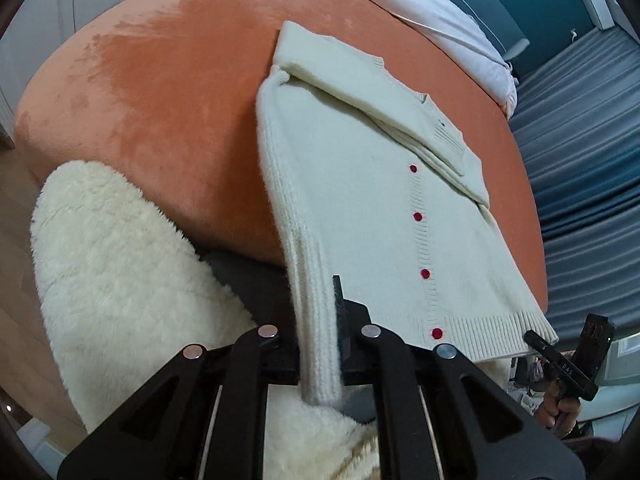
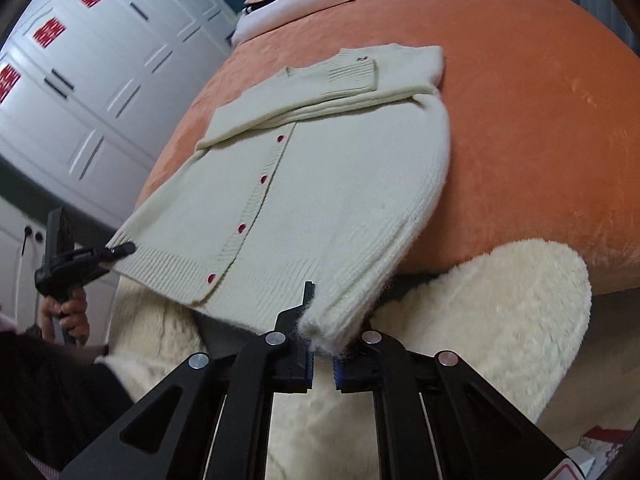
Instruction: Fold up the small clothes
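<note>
Both my tongs clamped on the cream cardigan's hem corners, left tongs, right tongs, red buttons down its front, sleeve folded across the chest, spread over an orange bed, fluffy cream blanket beneath, white wardrobe beyond.

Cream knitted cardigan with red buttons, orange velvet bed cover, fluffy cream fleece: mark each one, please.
Cream knitted cardigan with red buttons (image 1: pixel 360 208): left wrist view, front panel.
Orange velvet bed cover (image 1: pixel 168 92): left wrist view, bare top.
Fluffy cream fleece (image 2: pixel 500 300): right wrist view, pile surface.
</note>
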A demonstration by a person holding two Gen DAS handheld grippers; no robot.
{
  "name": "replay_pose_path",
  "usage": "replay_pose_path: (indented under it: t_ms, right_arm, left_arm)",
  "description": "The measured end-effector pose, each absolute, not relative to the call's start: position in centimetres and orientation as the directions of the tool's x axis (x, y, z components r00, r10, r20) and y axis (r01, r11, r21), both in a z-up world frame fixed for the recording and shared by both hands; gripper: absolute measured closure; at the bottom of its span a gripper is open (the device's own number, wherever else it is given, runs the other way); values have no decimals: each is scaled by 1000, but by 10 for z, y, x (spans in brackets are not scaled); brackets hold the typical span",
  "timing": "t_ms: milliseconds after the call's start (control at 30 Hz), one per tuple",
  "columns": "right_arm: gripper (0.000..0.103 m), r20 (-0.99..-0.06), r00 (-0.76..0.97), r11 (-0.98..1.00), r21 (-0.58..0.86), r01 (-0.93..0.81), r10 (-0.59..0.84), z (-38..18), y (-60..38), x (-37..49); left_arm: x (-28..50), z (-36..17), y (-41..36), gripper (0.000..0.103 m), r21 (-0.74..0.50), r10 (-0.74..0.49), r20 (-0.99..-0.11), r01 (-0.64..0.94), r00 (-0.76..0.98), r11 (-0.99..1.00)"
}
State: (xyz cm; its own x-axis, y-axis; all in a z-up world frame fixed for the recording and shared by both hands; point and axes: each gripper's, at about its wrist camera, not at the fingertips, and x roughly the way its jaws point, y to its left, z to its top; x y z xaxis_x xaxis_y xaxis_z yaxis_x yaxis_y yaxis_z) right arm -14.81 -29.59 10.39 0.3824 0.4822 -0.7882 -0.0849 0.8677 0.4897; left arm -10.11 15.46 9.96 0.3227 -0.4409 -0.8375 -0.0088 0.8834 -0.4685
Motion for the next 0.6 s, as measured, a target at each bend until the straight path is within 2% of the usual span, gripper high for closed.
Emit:
replay_pose_path:
  t_ms: [133,233,300,367,433,500,533,600]
  right_arm:
    - [96,-709,475,842,515,-158,522,153,-305,-143]
    - [96,-569,623,799,579,-161,538,183,-330,-101]
    - [96,-475,705,755,643,-131,527,177,-352,-54]
    - [96,-422,742,688,722,-72,521,152,-366,-9]
    - [95,-435,744,640,768,13,507,113,-369,40]
    - [94,-508,719,665,742,85,475,77,-361,80]
    - [88,-571,701,700,700,143,428,61,-355,96]
    - [88,-618,689,709,672,214,378,44,-349,113]
  left_arm:
    - [-77,158,163,94,-513,-469,-773,16,428,858]
    - [-16,190,159,94,-512,-470,-690,89,551,855]
    - [26,188,148,93,-487,-444,-666,102,599,867]
    - [78,171,134,93,-471,-416,-670,81,614,878]
    - [128,138,117,92,-447,-378,-704,38,601,894]
    - [172,102,105,88,-402,-308,-773,-53,555,914]
    - [184,84,101,87,-398,-298,-797,-85,525,914]
    - [193,56,101,82,-346,-230,-847,-168,480,923]
